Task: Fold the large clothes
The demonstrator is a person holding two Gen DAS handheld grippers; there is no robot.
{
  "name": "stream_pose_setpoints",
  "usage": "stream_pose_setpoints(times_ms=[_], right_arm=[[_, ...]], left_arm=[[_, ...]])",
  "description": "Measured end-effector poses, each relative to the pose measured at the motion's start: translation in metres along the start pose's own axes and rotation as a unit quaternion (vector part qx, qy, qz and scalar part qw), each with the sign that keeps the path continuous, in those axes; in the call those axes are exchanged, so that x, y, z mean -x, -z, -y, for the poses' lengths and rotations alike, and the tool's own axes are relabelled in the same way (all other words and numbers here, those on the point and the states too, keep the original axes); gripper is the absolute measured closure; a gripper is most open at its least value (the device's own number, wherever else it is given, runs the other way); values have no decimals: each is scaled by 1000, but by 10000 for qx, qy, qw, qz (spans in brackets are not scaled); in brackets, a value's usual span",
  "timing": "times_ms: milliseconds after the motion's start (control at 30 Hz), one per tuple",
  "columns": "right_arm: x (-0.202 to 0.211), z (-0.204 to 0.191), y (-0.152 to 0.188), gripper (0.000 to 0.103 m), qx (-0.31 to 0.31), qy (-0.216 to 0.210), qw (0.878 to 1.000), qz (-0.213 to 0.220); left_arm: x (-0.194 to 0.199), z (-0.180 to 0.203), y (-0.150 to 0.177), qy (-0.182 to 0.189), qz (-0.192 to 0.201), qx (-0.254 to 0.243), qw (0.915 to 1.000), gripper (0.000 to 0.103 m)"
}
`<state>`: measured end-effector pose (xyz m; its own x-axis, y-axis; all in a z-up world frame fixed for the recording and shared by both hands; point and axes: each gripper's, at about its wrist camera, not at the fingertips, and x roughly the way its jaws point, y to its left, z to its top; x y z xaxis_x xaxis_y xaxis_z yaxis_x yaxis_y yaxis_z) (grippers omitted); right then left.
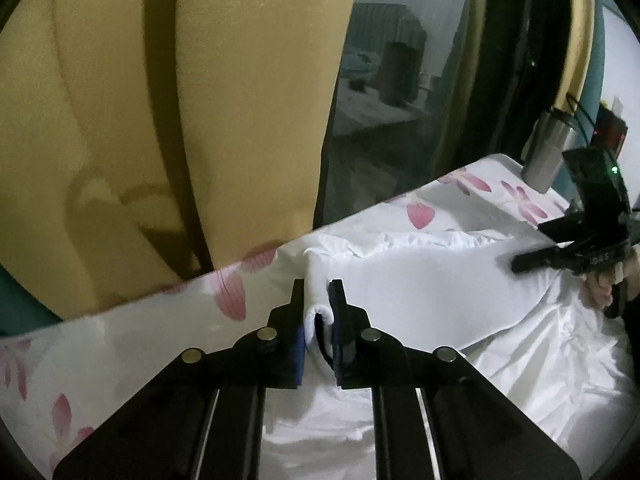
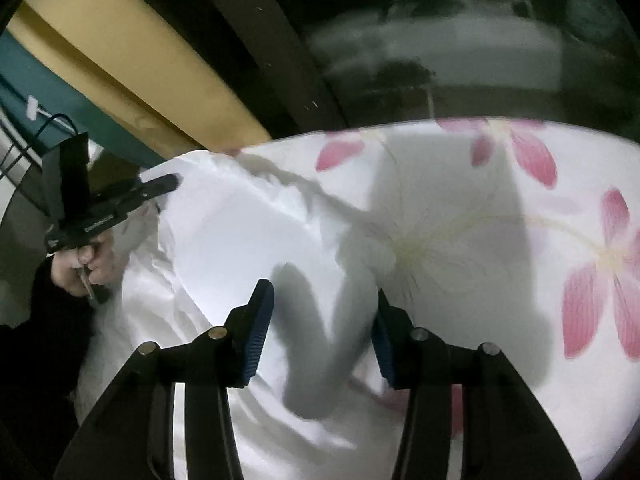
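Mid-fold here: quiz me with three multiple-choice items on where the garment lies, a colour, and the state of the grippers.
1. The white garment lies on: A) floral bedsheet B) wooden floor C) chair
2. The sheet's petals are: A) blue B) pink C) green
3. The right gripper is: A) shut on cloth B) open C) out of view

Key: 1 A, floral sheet shows around the garment. 2 B, pink petals. 3 B, its pads stand apart over the cloth, while the left gripper pinches a fold.
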<state>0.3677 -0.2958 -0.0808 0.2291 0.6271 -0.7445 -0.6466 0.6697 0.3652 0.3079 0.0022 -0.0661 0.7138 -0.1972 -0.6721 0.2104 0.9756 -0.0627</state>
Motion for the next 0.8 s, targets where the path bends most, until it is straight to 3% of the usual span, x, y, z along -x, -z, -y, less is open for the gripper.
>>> stream_pose_setpoints(times_ms=[33,133,167,233,367,400,500,633,800], right_arm=[[1,-5,0,87,131,159,9998,46],[7,-33,-4,89,951,1198,9872,444],[8,-48,-2,89,1380,1674,9744,594],[10,-67,1,89,1922,2231,9525,778],[6,-104,22,89,2775,2855,9123,955],[3,-107,24,89,2844,2876,9097,946],[6,-105,38,88,2732,2597,9225,830],[29,-99,46,83,2371,2240,9395,1048],[49,-114,61,80,2228,2014,9448,1307]], left_arm=[[1,1,2,-8,65,-35,10000,92],[8,3,6,-3,301,-177,9994,91],[10,4,6,-56,346,-255,9991,90],[15,10,11,-199,375,-483,9979,88],[27,17,24,-173,269,-752,9967,87],[30,17,28,-159,239,-746,9968,87],[41,13,37,-86,217,-663,9975,87],[63,10,49,39,349,-578,9977,86],[87,14,59,181,455,-527,9974,86]])
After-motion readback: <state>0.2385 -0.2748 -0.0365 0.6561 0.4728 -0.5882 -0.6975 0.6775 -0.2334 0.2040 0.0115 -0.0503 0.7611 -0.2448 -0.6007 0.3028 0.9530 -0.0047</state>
